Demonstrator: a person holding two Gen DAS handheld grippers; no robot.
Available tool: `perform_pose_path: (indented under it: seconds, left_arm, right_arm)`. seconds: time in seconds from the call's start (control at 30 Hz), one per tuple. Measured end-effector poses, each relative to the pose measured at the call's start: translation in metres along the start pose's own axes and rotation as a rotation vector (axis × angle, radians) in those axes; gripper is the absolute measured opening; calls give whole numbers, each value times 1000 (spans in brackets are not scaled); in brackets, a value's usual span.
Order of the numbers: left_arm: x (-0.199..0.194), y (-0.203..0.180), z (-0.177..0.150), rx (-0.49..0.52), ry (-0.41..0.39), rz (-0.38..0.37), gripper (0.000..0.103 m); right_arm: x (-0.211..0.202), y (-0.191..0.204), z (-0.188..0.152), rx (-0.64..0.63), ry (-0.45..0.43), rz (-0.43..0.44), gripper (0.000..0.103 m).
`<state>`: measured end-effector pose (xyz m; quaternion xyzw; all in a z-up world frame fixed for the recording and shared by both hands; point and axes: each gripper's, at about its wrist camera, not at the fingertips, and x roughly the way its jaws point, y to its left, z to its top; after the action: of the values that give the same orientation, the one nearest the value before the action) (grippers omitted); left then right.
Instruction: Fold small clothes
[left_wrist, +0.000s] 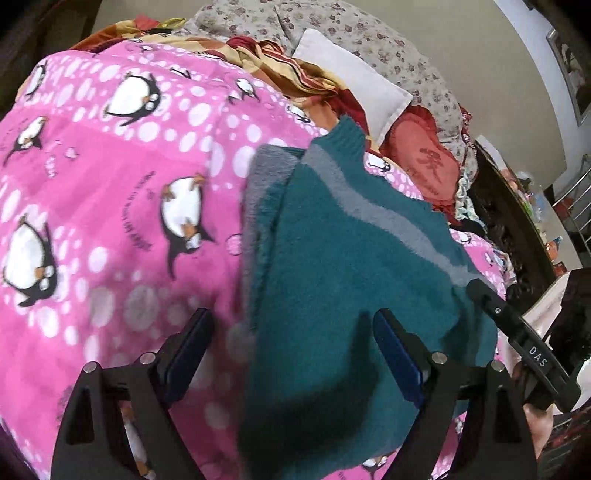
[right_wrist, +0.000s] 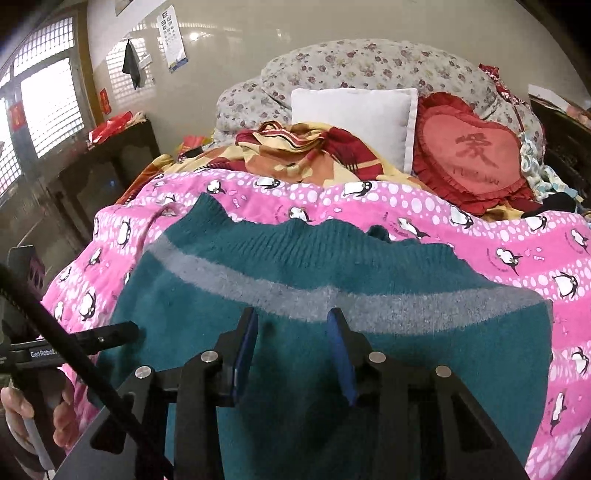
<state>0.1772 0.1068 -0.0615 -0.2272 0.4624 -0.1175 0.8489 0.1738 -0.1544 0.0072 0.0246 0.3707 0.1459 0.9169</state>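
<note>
Lying flat on the pink penguin blanket (right_wrist: 406, 206) on the bed: the fuzzy teal knitted sweater with a grey stripe (right_wrist: 332, 332), spread out for folding. Left gripper (left_wrist: 291, 354) jaws wide, released, over its edge. Right gripper (right_wrist: 291, 347) jaws half apart, grasping nothing.

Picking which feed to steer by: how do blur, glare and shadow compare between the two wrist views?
Left wrist: motion blur smears the pink penguin blanket and the teal sweater; a dark shadow falls between the left gripper fingers. Right wrist: sharp, but the window is blown out and the wall shows glare spots.
</note>
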Motion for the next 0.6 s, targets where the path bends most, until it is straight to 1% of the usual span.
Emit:
perform_pose_path:
  seconds: [0.03, 0.07, 0.1, 0.13, 0.17, 0.23, 0.3, 0.4, 0.5, 0.53, 0.6]
  left_arm:
    - [2, -1, 1, -1, -5, -20, 87]
    - [3, -2, 2, -1, -4, -34, 83]
    - [5, -2, 2, -1, 2, -49, 69]
    - [7, -4, 3, -1, 17, -52, 65]
    - [10, -5, 4, 5, 26, -44, 60]
    - [12, -9, 4, 25, 30, -45, 51]
    - [10, -13, 4, 43, 37, -50, 34]
    - [0, -15, 8, 40, 54, -89, 26]
    - [-12, -22, 13, 48, 54, -124, 24]
    - [-16, -27, 13, 59, 51, -128, 24]
    - [-21, -36, 14, 70, 48, -134, 23]
  right_arm:
    - [0, -2, 1, 10, -4, 6, 42]
    - [1, -3, 2, 15, -6, 8, 42]
    - [2, -4, 3, 21, -6, 11, 42]
    - [4, -5, 3, 25, -4, 11, 42]
    - [6, -6, 4, 32, -3, 11, 37]
    - [13, -10, 5, 40, 0, 4, 34]
    - [24, -15, 4, 57, 19, -2, 31]
    - [22, -19, 6, 84, 13, 21, 29]
    - [10, -21, 12, 110, -31, 92, 29]
    - [11, -22, 13, 115, -29, 101, 29]
    - [30, -22, 11, 134, 32, 121, 29]
